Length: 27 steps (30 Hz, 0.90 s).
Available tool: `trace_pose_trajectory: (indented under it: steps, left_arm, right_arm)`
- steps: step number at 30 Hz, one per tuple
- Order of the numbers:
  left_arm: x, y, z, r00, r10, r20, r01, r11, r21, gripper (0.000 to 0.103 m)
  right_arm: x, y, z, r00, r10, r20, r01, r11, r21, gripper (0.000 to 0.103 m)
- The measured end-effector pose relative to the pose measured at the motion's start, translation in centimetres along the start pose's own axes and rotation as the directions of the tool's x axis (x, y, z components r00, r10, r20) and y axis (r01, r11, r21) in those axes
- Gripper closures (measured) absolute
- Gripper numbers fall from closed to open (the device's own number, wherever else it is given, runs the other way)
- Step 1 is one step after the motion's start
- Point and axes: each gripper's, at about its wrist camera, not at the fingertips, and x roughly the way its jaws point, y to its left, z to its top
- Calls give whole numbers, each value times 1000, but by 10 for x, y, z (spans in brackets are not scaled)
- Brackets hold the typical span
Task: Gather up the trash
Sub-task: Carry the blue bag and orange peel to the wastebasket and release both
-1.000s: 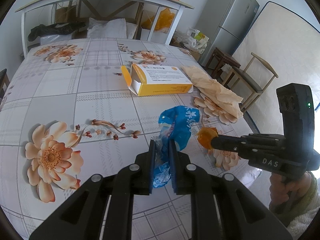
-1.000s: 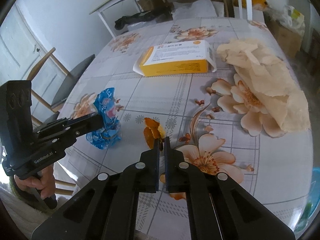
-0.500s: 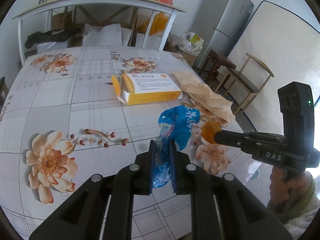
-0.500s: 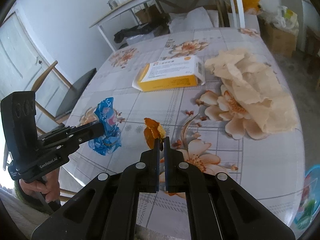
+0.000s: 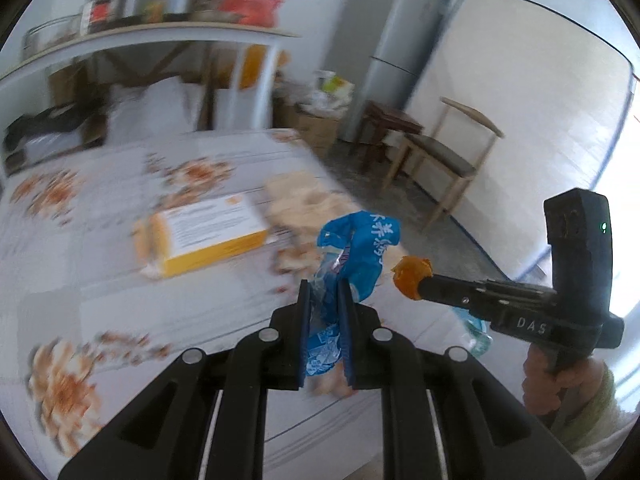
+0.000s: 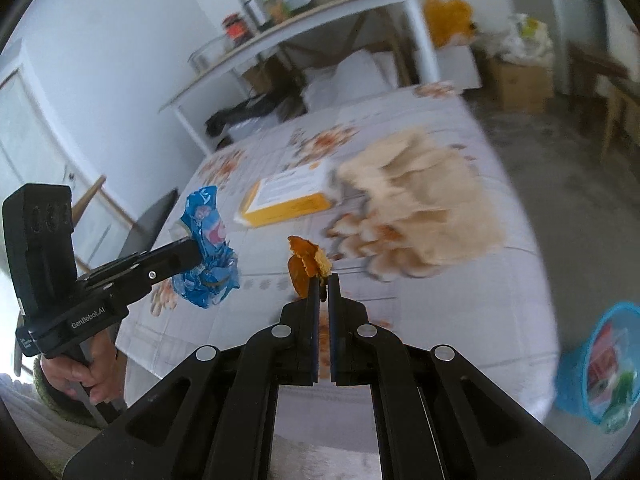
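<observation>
You have lifted both pieces higher above the tabletop [image 6: 460,300] and swung right: the blue wrapper [image 5: 356,256], the orange peel [image 6: 306,266], toward the blue basket [image 6: 576,376].

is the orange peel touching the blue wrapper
Apart. The right wrist view shows bare tablecloth between the orange peel in the right gripper and the blue wrapper in the left gripper.

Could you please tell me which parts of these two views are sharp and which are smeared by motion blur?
Left wrist view: the left gripper and its blue wrapper are crisp, while the yellow box and floral table smear. Right wrist view: the right gripper and orange peel stay sharp; the brown paper and blue basket blur. Both show fisheye bending.
</observation>
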Motion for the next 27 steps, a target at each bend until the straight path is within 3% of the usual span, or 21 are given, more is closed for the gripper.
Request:
trace_pose_trajectory:
  steps: [6, 10, 12, 14, 15, 17, 19, 21, 23, 25, 26, 27]
  left_arm:
    - [42, -73, 33, 987, -149, -65, 156, 980, 123, 90]
    - [84, -140, 53, 954, -251, -167, 279, 945, 173, 90]
    - [109, -170, 58, 926, -295, -237, 339, 925, 172, 90]
    - [147, -203, 64, 867, -363, -340, 424, 897, 122, 90]
    - [159, -212, 64, 851, -372, -369, 437, 893, 109, 90]
    - [192, -240, 63, 830, -349, -435, 436, 892, 118, 90]
    - [228, -267, 55, 784, -351, -512, 461, 882, 100, 90]
    - [256, -289, 47, 750, -338, -568, 470, 877, 98, 90]
    - [278, -309, 39, 730, -321, -603, 472, 875, 106, 90]
    - [299, -329, 36, 698, -331, -636, 493, 865, 92, 89]
    - [307, -337, 37, 690, -327, -646, 492, 866, 87, 82]
    - [319, -346, 36, 682, -319, -658, 486, 870, 83, 62]
  right_arm:
    - [-63, -56, -11, 985, -126, 119, 112, 986, 123, 100]
    - [-112, -108, -30, 950, -260, 173, 214, 945, 247, 100]
    - [-134, -141, -46, 923, -345, 168, 277, 902, 332, 100]
    - [-147, -170, -62, 903, -404, 147, 315, 856, 410, 100]
    - [-152, -183, -70, 896, -423, 134, 326, 833, 448, 100]
    - [-161, -212, -87, 884, -456, 103, 342, 781, 523, 100]
    - [-162, -234, -100, 879, -473, 66, 355, 739, 573, 100]
    - [-159, -260, -110, 876, -481, 31, 361, 698, 619, 100]
    - [-158, -280, -115, 870, -493, -4, 380, 665, 644, 100]
    - [-154, -295, -112, 865, -502, -15, 389, 652, 651, 100]
    - [-152, -306, -113, 862, -507, -21, 394, 643, 657, 96]
    - [-148, -314, -113, 859, -511, -30, 402, 637, 657, 96]
